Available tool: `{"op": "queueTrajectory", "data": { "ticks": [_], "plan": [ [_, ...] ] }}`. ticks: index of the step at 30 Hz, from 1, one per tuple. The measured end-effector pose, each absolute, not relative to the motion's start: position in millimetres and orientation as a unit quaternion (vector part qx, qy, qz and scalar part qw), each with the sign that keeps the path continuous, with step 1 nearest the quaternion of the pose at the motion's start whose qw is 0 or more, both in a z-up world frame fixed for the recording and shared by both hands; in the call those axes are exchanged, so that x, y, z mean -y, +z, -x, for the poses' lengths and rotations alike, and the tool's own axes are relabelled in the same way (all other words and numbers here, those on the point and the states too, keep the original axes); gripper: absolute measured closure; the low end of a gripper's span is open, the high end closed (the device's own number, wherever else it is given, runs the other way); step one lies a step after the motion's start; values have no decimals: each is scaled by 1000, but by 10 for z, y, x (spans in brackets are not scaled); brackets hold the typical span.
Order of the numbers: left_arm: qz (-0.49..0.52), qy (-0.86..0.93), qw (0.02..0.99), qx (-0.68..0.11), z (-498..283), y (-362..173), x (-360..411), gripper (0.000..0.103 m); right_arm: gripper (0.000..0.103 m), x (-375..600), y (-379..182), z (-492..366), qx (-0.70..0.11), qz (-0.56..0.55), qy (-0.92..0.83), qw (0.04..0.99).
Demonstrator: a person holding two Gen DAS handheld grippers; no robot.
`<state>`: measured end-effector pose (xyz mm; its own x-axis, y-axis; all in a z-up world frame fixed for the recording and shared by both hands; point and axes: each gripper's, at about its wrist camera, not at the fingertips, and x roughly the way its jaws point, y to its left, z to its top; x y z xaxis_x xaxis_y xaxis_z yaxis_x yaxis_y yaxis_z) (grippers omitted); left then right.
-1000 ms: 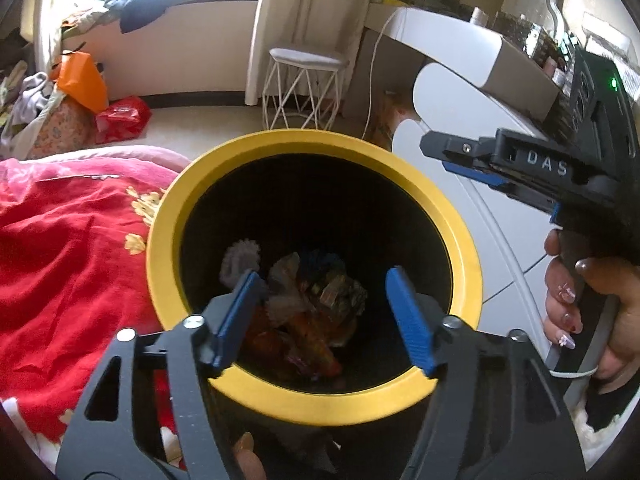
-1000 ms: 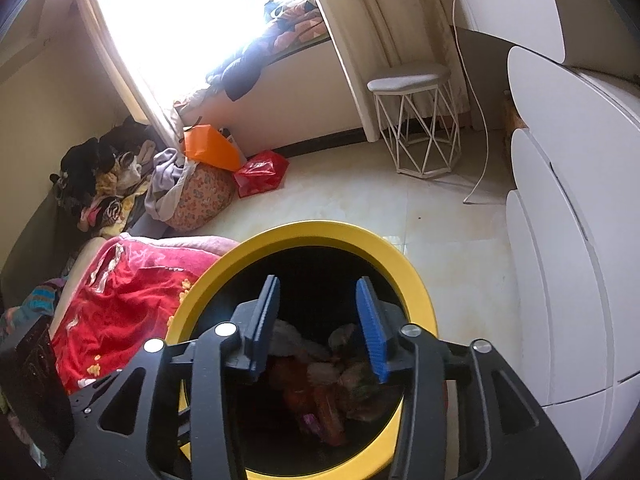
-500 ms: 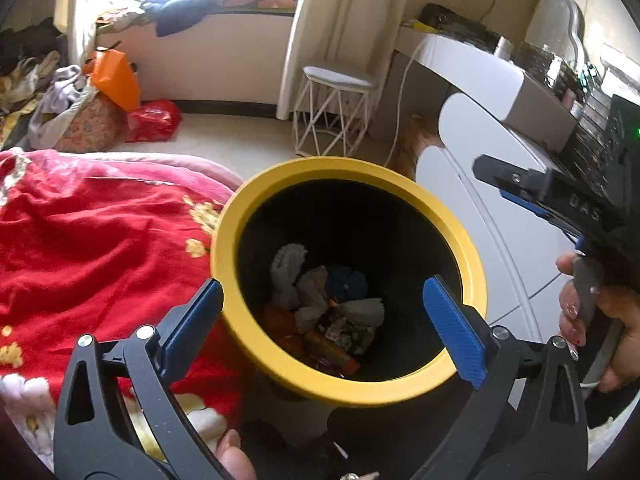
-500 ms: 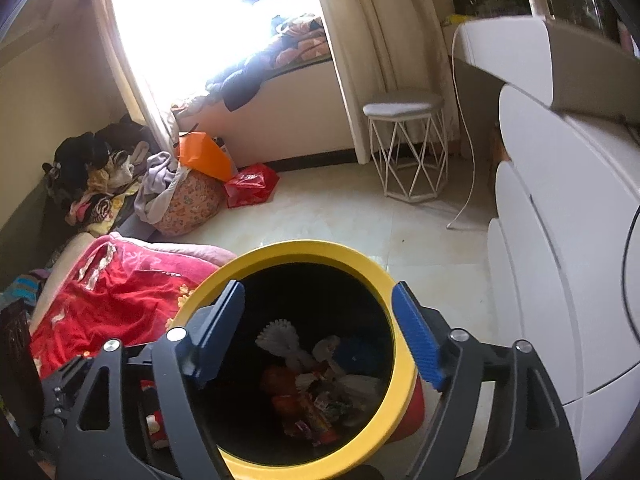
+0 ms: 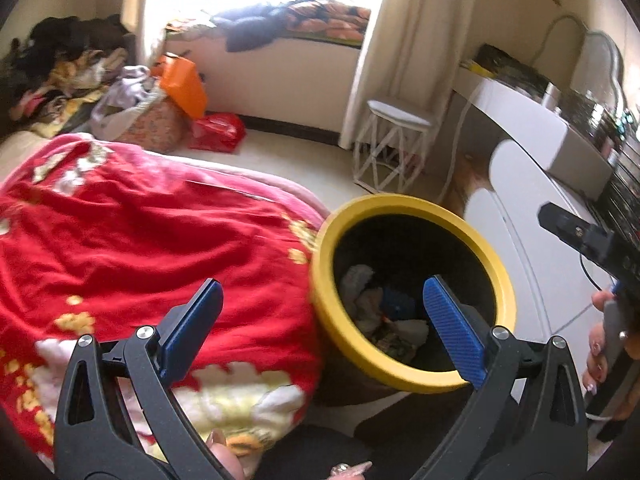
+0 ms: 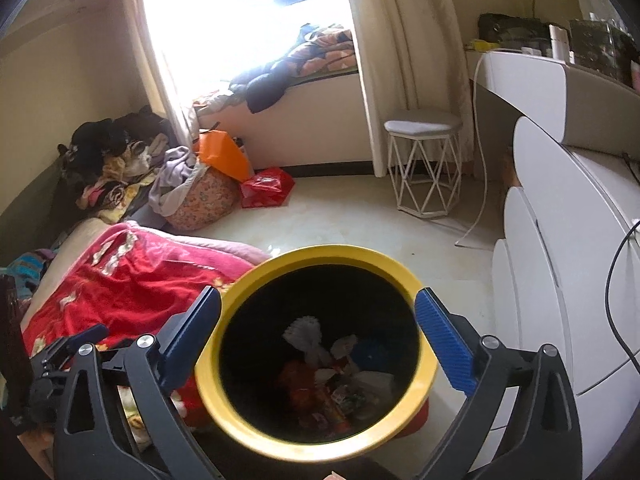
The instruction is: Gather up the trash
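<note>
A black trash bin with a yellow rim [image 5: 404,202] stands on the floor beside the bed and holds crumpled paper and wrappers [image 5: 376,308]. My left gripper [image 5: 322,284] hangs open above the bin's left edge and the blanket, with nothing between its blue pads. In the right wrist view the bin rim [image 6: 328,252] sits straight below, with the trash [image 6: 328,376] at its bottom. My right gripper [image 6: 318,294] is above the bin with its jaws still opening, and nothing is held between them.
A red flowered blanket [image 5: 140,240] covers the bed left of the bin. White rounded drawers [image 6: 560,280] stand close on the right, with a cable hanging. A white wire stool [image 6: 424,160], an orange bag [image 6: 224,156], a red bag [image 6: 266,188] and clothes piles lie farther back.
Both grippers have risen and pulled back from the bin mouth, and both opened wide. The left view has swung left, so the bin now sits to the right. No trash is in either gripper.
</note>
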<state>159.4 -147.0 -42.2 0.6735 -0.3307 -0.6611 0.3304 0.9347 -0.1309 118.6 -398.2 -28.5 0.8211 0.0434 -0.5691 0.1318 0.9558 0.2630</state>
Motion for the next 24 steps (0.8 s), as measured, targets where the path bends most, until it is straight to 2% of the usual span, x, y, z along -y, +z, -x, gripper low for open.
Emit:
{"op": "queueTrajectory", "data": {
  "ticks": [14, 24],
  "plan": [
    [-3, -98, 945, -311, -1112, -202, 756, 11, 7, 3144, -131, -894, -266, -97, 49, 958],
    [2, -63, 959, -277, -658, -192, 332, 11, 6, 2655, -225, -407, -180, -46, 63, 981]
  ]
}}
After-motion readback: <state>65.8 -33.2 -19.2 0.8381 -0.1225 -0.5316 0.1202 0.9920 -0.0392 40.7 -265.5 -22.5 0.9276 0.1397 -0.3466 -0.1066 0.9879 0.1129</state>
